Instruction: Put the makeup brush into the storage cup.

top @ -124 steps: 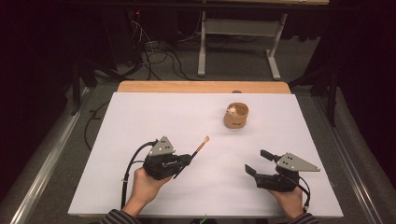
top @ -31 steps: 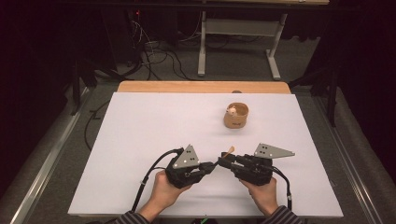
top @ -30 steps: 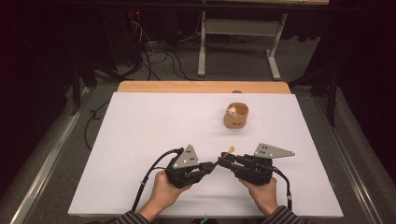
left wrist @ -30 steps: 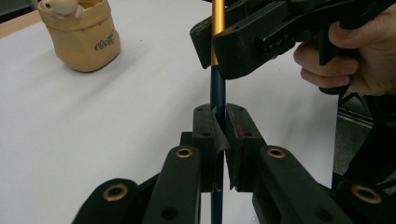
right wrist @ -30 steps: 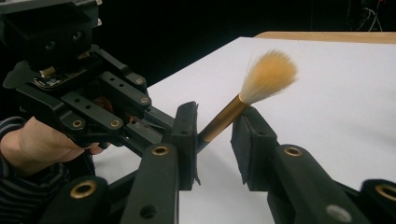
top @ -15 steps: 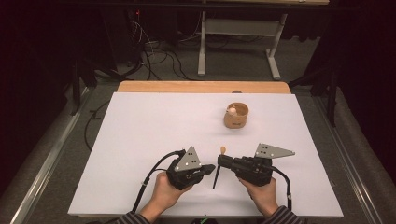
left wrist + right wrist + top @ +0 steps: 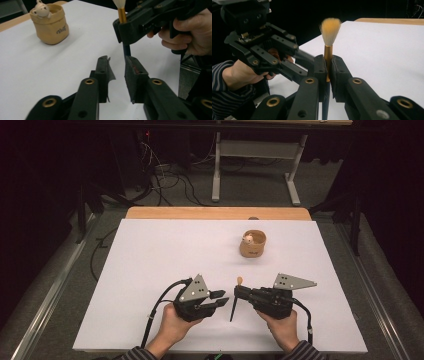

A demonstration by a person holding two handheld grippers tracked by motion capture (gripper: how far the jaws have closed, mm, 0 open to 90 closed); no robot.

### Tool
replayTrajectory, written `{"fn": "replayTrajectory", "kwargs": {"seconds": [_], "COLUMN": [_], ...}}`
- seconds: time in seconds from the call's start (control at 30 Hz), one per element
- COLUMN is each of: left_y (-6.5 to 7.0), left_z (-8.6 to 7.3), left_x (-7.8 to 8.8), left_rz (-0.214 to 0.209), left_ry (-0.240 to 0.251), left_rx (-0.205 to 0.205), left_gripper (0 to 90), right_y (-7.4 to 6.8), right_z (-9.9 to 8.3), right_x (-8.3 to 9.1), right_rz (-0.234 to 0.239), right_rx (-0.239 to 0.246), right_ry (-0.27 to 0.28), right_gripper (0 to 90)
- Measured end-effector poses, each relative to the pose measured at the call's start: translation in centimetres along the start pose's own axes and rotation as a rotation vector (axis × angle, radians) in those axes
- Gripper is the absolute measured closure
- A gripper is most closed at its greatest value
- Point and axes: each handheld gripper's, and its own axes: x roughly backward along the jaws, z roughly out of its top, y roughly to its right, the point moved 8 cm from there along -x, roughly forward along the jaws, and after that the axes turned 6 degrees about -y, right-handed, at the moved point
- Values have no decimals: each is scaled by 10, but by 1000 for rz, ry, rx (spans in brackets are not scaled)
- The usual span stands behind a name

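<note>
High view: the brush (image 7: 235, 299) has passed to the right gripper (image 7: 239, 292), clamped upright near the desk's front edge; the left gripper (image 7: 222, 299), jaws just parted, holds nothing. Cup (image 7: 252, 244) still awaits.

surface: white table (image 7: 150, 270) | on it: tan pot (image 7: 252, 245), far right

The brush (image 7: 329, 40) is showing soft, pale orange-tipped bristles above a shiny gold metal ferrule. The right tongs (image 7: 327, 67) are looking like matt black plastic with brass-coloured rivets, as are the left tongs (image 7: 117, 72). The table (image 7: 165, 255) is wearing a smooth, matt white sheet, its far edge showing bare wood. The little pot (image 7: 51, 23) is looking matt tan.
</note>
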Motion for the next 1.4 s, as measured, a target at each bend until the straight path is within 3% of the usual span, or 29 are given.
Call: {"fn": "replayTrajectory", "kwargs": {"seconds": [0.17,0.4,0.57,0.8,0.97,1.03,1.23,1.4], "left_y": [-8,-17,-29,-47,-59,-67,-82,-86], "left_z": [0,-1,-2,-14,-31,-41,-55,-60], "left_x": [9,22,39,65,80,88,98,101], "left_rz": [38,73,116,190,238,264,302,321], "left_ry": [22,43,67,93,104,126,170,183], "left_rx": [24,45,92,139,169,201,259,273], "left_gripper": [561,463,417,381,363,357,351,344], "right_y": [0,1,2,3,3,4,5,6], "right_z": [1,1,1,2,1,1,0,-1], "right_x": [1,3,4,5,4,4,4,3], "right_rz": [-12,-23,-28,-35,-43,-45,-55,-56], "right_rx": [12,22,24,24,31,31,34,33], "right_ry": [-8,-15,-18,-19,-32,-36,-45,-53], "right_gripper": [862,862,862,862,862,862,862,862]}}
